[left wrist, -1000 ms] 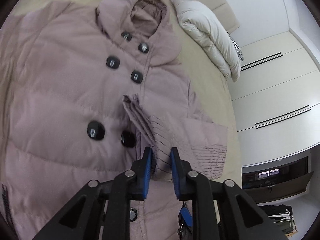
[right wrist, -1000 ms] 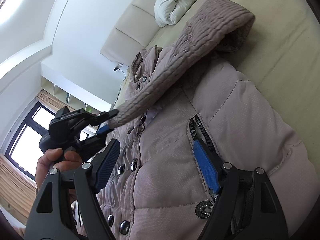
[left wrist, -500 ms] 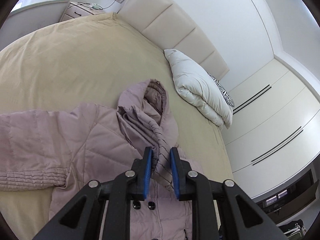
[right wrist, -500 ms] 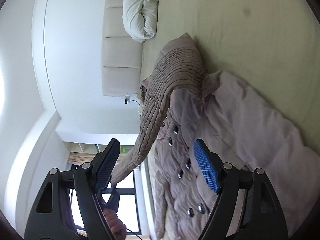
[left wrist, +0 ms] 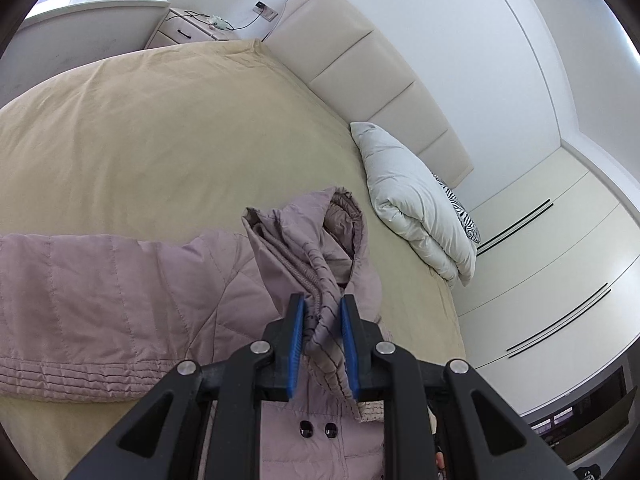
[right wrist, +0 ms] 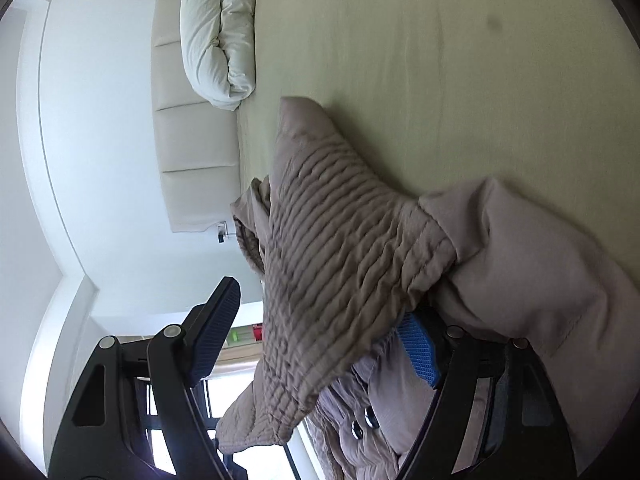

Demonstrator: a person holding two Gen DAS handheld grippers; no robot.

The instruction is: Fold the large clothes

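Note:
A mauve quilted coat (left wrist: 120, 292) with dark buttons lies on the beige bed (left wrist: 160, 132). My left gripper (left wrist: 322, 344) is shut on the ribbed cuff of one coat sleeve (left wrist: 320, 312) and holds it up above the coat's chest and hood (left wrist: 344, 224). The other sleeve (left wrist: 80, 372) lies flat to the left. In the right wrist view the lifted ribbed sleeve (right wrist: 344, 264) hangs across the frame between my right gripper's open jaws. My right gripper (right wrist: 320, 336) is open, close over the coat body (right wrist: 540, 288), holding nothing.
A folded white duvet (left wrist: 416, 208) and a zebra-print pillow (left wrist: 464, 220) lie by the padded headboard (left wrist: 360, 64). A nightstand (left wrist: 188, 28) stands at the bed's far corner. White wardrobe doors (left wrist: 560, 272) are at the right. A window shows behind the right gripper (right wrist: 232, 392).
My left gripper has lifted the sleeve cuff up and toward the hood, its view tilting from the coat front to the headboard. My right gripper swung closer to the sleeve, still open.

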